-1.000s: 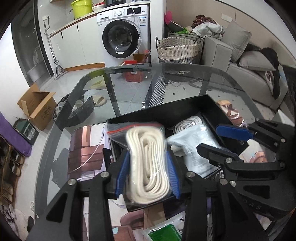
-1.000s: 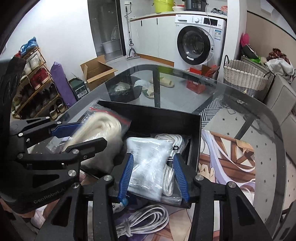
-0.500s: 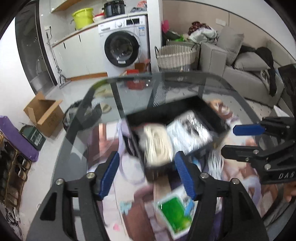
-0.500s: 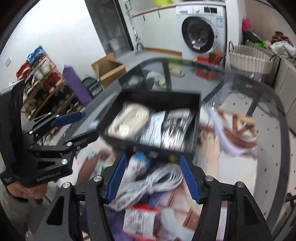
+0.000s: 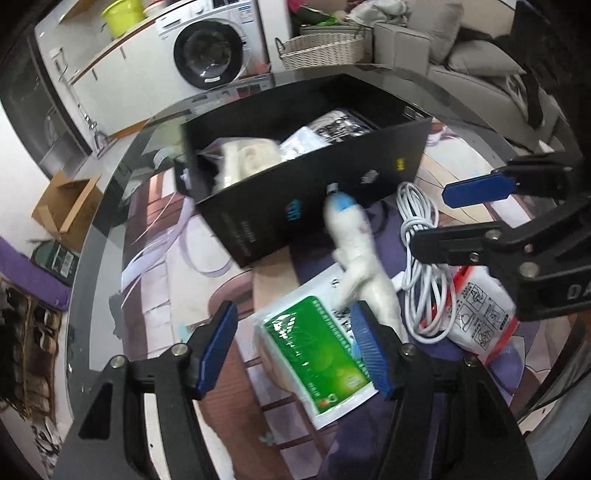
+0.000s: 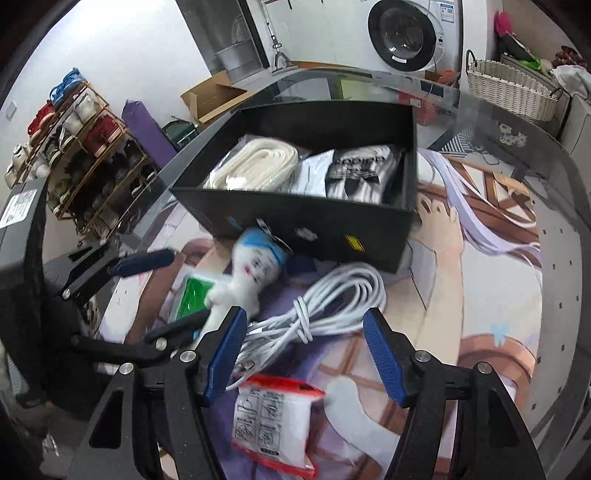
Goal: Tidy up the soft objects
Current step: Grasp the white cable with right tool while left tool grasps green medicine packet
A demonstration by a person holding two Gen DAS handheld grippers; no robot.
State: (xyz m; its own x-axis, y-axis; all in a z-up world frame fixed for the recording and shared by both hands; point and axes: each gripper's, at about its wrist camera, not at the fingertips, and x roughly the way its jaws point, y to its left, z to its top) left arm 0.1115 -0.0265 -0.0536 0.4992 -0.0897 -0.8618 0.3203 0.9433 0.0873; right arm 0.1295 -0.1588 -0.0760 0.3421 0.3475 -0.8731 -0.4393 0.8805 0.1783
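A black box (image 5: 314,199) (image 6: 314,225) stands on the glass table. It holds a bagged cream rope (image 6: 255,162), a white bag and a black-and-white packet (image 6: 362,170). In front of it lie a white plush toy with a blue cap (image 5: 354,251) (image 6: 251,273), a coiled white cable (image 5: 421,251) (image 6: 332,299), a green packet (image 5: 314,350) (image 6: 192,295) and a red-edged white packet (image 5: 480,314) (image 6: 273,424). My left gripper (image 5: 293,350) (image 6: 188,286) hovers open over the green packet. My right gripper (image 6: 304,350) (image 5: 432,219) hangs above the cable with its jaws opening, gripping nothing.
A printed mat (image 6: 461,295) covers the table in front of the box. The table's curved edge (image 6: 554,184) runs to the right. On the floor beyond are a wicker basket (image 6: 513,92), a washing machine (image 6: 406,33), a shoe rack (image 6: 85,147) and a cardboard box (image 5: 66,206).
Both grippers let go of the bagged items, which now lie in the box. Both pulled back to the near side of the box, jaws wider.
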